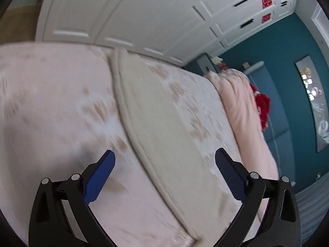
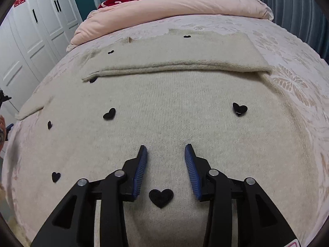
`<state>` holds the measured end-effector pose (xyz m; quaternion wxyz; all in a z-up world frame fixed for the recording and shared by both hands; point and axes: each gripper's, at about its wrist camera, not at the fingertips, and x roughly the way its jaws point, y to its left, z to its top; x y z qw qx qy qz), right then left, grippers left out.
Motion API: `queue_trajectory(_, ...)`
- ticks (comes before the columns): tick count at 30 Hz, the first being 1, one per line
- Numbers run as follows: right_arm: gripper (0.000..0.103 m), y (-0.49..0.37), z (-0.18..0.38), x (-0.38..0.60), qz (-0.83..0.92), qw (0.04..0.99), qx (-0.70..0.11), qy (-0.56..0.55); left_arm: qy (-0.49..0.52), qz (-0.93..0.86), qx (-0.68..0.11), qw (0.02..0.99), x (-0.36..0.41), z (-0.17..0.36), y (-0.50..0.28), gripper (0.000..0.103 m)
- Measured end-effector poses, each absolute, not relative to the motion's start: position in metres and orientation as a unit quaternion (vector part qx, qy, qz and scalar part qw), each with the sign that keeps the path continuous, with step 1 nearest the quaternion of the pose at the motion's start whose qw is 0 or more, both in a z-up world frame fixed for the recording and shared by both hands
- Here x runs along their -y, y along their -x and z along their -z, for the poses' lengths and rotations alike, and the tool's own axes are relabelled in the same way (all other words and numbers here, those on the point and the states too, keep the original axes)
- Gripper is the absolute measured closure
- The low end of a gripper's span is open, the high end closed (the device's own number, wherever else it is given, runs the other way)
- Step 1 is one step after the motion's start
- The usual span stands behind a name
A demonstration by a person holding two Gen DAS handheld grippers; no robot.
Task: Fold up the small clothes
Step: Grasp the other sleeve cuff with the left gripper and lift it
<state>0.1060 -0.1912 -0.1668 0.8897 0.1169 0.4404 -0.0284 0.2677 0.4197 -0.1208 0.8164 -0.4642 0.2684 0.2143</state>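
Garment: you have a cream knit sweater (image 2: 164,107) with small black hearts (image 2: 161,197) lying flat on the bed cover (image 2: 298,65), filling most of the near half of the bed
Fold so far: one part, it looks like a sleeve (image 2: 174,59), lies doubled across the far end of the sweater; the near body is still flat and open
Left gripper (image 1: 164,164): your jaws stand wide apart with nothing between them, above the bed; the view is blurred, and a rolled edge of the sweater (image 1: 131,123) runs beneath them
Right gripper (image 2: 166,150): your jaws are partly apart and hold nothing; they hang over the middle of the near body, just beyond one heart
How it handles: I judge it soft, light and limp, fuzzy enough to cling to the cover, so it will sag and drag when lifted by one point only
Where to grip: take the thicker hem or side edge at the near corners, one corner per gripper; pinching the flat middle would only bunch it
Surroundings: a folded pink quilt (image 2: 174,6) lies at the far end, well apart from the sweater, with white wardrobe doors (image 2: 41,30) to the left
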Motion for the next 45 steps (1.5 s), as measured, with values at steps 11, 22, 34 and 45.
queue_trajectory(11,0.041,-0.106,0.176,0.181,0.03,0.896,-0.435,-0.08,0.477,-0.191,-0.305,0.802,-0.469,0.153,-0.32,0.075)
queue_trajectory(22,0.029,-0.104,0.178,0.187,-0.004,0.898,-0.424,-0.118,0.312,0.183,-0.218,0.907,-0.166,-0.035,-0.329,0.099)
queue_trajectory(34,0.024,-0.099,0.173,0.201,-0.046,0.892,-0.416,-0.17,0.406,0.146,-0.397,0.81,-0.05,0.104,-0.287,0.041)
queue_trajectory(45,0.012,-0.104,0.178,0.18,-0.037,0.896,-0.43,-0.108,0.624,-0.158,-0.29,0.708,-0.366,0.161,-0.316,0.013)
